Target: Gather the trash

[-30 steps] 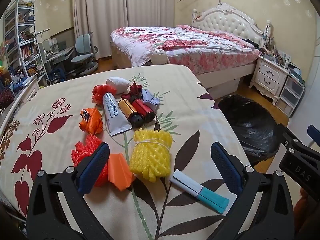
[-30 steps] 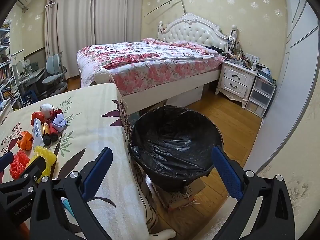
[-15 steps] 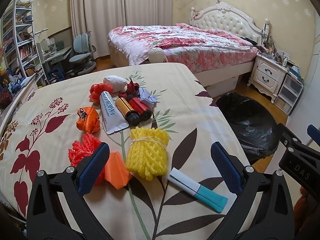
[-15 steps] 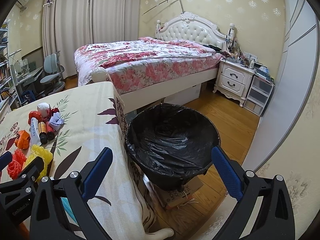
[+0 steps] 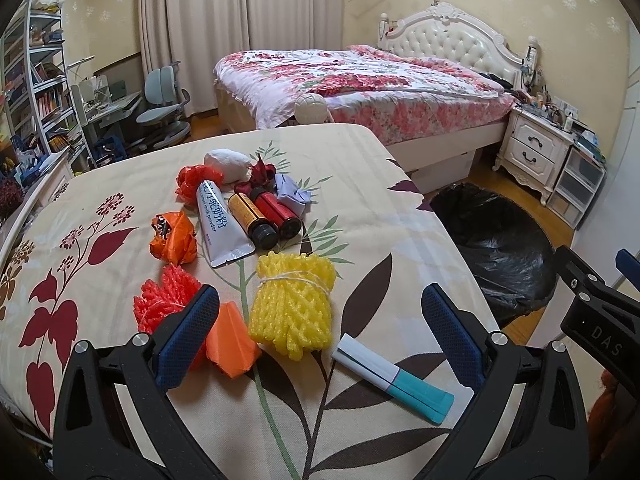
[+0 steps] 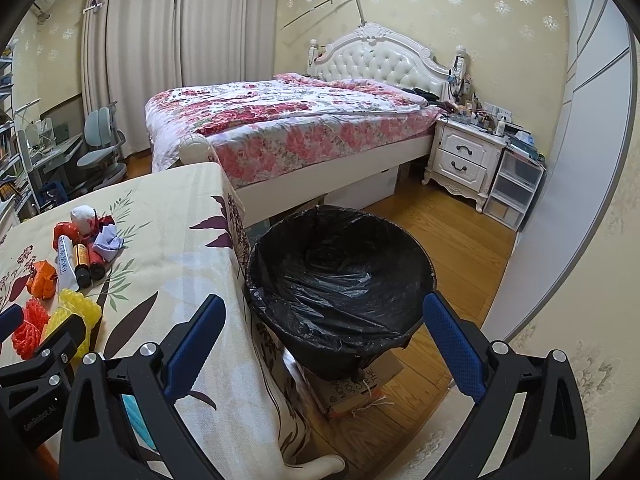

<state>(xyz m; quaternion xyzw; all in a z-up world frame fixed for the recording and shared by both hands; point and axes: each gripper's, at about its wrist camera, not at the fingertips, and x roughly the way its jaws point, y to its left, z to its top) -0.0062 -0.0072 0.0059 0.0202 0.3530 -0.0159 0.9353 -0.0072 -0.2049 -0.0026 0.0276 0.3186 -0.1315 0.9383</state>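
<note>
The trash lies in a loose heap on the cloth-covered worktop (image 5: 360, 208), none of it yet collected. Counted from near to far: one white and teal tube (image 5: 394, 372) nearest, one yellow foam net (image 5: 294, 306), one orange paper wedge (image 5: 230, 346), one red foam net (image 5: 168, 300), one orange crumpled wrapper (image 5: 174, 236), one white powder sachet (image 5: 220, 220), two small dark bottles (image 5: 266, 216), one lilac paper wad (image 5: 292, 194), one red net ball (image 5: 196, 178), one dark red scrap (image 5: 262, 168) and one white wad (image 5: 226, 160) farthest. Over the last second the left claw (image 5: 320, 340) has drifted slightly, so the heap sits a little nearer and lower between its fingers; nothing on the cloth has moved. Its jaws stand wide and empty, framing the yellow net, which is likely the first pick. The right claw (image 6: 320, 344) is also wide and empty, hovering over the one black-lined bin (image 6: 340, 280) on the floor just right of the worktop; it has crept closer to the bin.
</note>
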